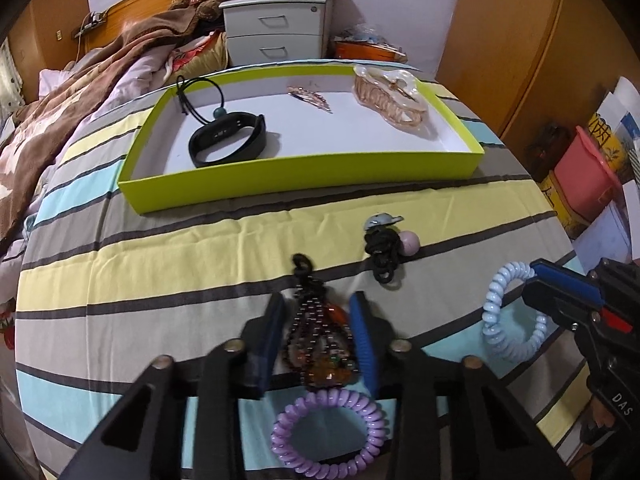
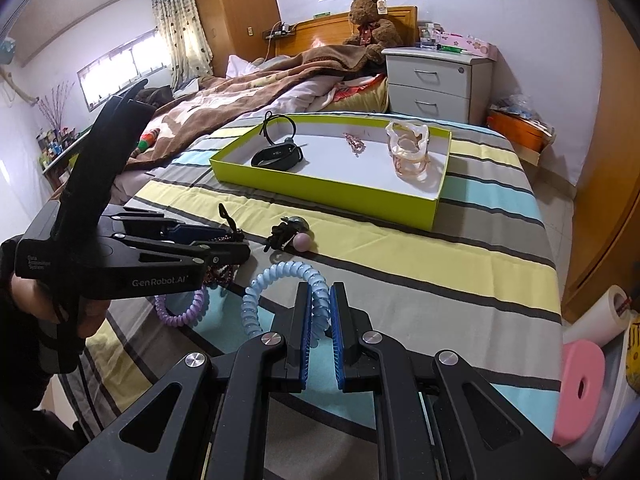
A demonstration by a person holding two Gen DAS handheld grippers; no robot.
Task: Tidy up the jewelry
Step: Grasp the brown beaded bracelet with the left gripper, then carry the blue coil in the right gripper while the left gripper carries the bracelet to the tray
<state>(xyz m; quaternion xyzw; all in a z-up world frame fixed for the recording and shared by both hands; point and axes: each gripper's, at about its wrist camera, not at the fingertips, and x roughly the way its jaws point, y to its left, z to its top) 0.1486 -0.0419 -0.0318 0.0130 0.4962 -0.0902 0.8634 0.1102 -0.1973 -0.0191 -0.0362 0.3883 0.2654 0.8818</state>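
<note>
A lime-green tray (image 1: pixel 280 184) (image 2: pixel 320 190) lies on the striped bedspread. It holds a black wristband (image 1: pixel 228 140) (image 2: pixel 278 156), a black cord loop (image 1: pixel 200 96), a small pink hair clip (image 1: pixel 310 98) (image 2: pixel 355 143) and a clear claw clip (image 1: pixel 390 98) (image 2: pixel 408 152). My left gripper (image 1: pixel 318 312) (image 2: pixel 236 240) has its jaws around a dark beaded bracelet (image 1: pixel 320 344), with a small gap on each side. My right gripper (image 2: pixel 320 300) (image 1: pixel 544 280) is shut on a light-blue spiral hair tie (image 2: pixel 276 284) (image 1: pixel 508 316). A purple spiral hair tie (image 1: pixel 330 432) (image 2: pixel 184 308) lies below the left gripper.
A black scrunchie with a pink ball and a blue clip (image 1: pixel 386 248) (image 2: pixel 290 234) lies between grippers and tray. A brown blanket (image 1: pixel 80 112) covers the bed's left. A white nightstand (image 1: pixel 276 28) stands behind. Boxes (image 1: pixel 588 168) and a pink stool (image 2: pixel 580 392) stand to the right of the bed.
</note>
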